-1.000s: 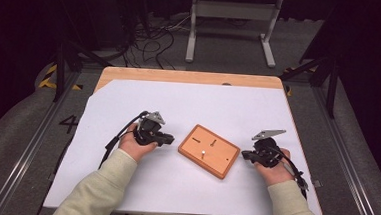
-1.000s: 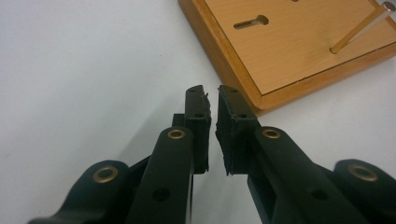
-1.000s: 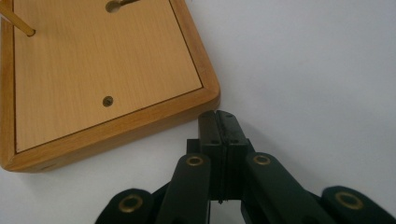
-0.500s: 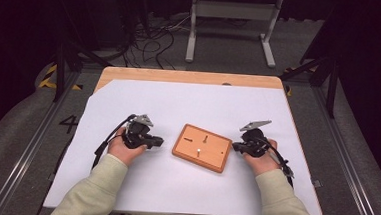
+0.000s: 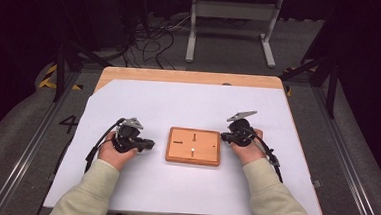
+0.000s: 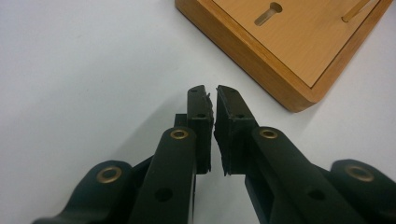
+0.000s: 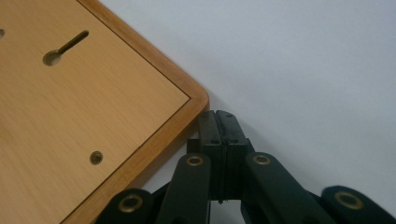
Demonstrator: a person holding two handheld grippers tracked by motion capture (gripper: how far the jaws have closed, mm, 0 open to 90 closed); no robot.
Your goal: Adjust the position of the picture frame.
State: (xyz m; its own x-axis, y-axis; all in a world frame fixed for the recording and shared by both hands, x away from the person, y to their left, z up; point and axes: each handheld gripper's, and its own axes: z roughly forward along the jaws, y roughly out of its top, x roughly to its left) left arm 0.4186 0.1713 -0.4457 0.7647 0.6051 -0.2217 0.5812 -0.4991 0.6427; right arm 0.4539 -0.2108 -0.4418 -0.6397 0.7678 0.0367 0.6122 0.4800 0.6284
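Wooden board [image 5: 193, 146] lies flat on the white sheet [image 5: 188, 105] that covers the worktop [image 5: 190, 77], about midway between the two hands and squared to the worktop's near edge. Raised rim all round, lighter inset panel inside. The panel carries keyhole-shaped slots: one pointing away from the person [image 5: 195, 136], one lying sideways near the left edge [image 5: 177, 142]. A small pale spot [image 5: 192, 150] sits near the middle of the panel; too small to tell what it is.

Left tool [image 5: 151, 145] rests low over the sheet just left of the board, tips pointing toward the board's left edge, a small gap of sheet between them. In the left gripper view its jaws are all but pressed together, a thin slit left between the pads [image 6: 201, 109], nothing in it; a corner of the board [image 6: 299, 100] lies just ahead and to the right, not touched.

Right tool [image 5: 223, 136] sits at the board's right edge near its far corner. In the right gripper view the jaws are pressed fully together, empty, with the tips right at the board's rounded corner [image 7: 198, 95]; whether they touch the wood or stand just beside it I cannot tell.
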